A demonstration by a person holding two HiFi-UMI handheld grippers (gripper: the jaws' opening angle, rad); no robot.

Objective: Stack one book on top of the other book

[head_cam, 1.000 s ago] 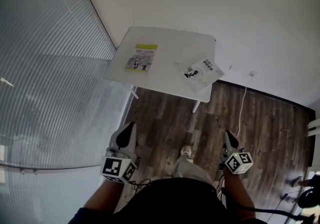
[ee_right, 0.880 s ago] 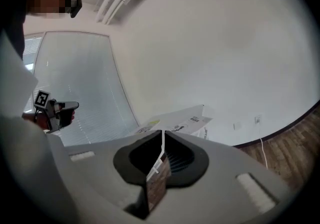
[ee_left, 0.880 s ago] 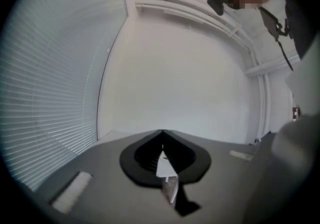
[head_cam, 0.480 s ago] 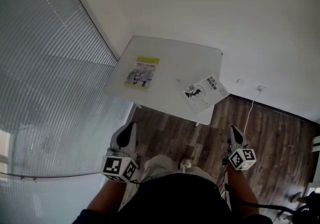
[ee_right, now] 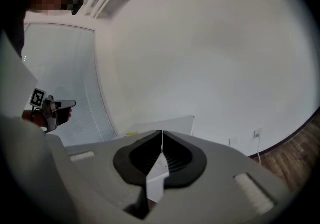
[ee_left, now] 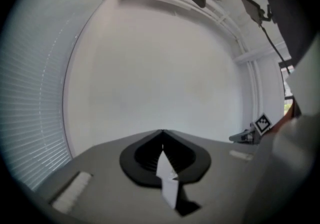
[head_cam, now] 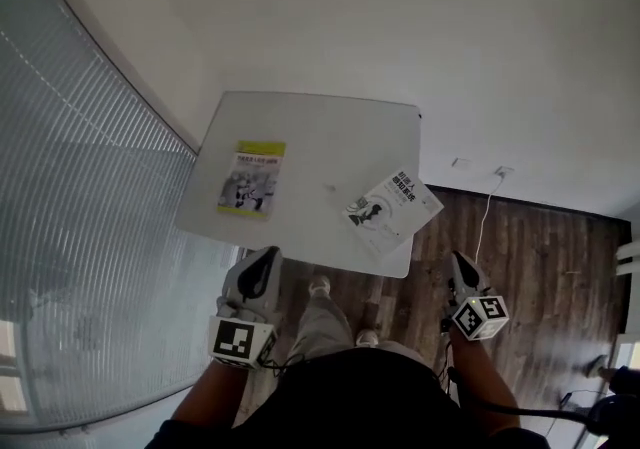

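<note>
Closer than a second ago, the person now stands at the near edge of the table (head_cam: 310, 132), which fills more of the head view. Nearest, the left gripper (head_cam: 266, 257) and right gripper (head_cam: 457, 260) are held low at either side, each with jaws pressed together on nothing. Just beyond, the white book (head_cam: 393, 211) lies skewed at the table's near right corner, one corner overhanging, its long axis running near-left to far-right. It sits ahead and inward of the right gripper, the nearer hand. Farther left, the yellow-green book (head_cam: 251, 179) lies flat, its long axis pointing away, straight ahead of the left gripper. The books lie well apart, and stacking has not yet begun.
</note>
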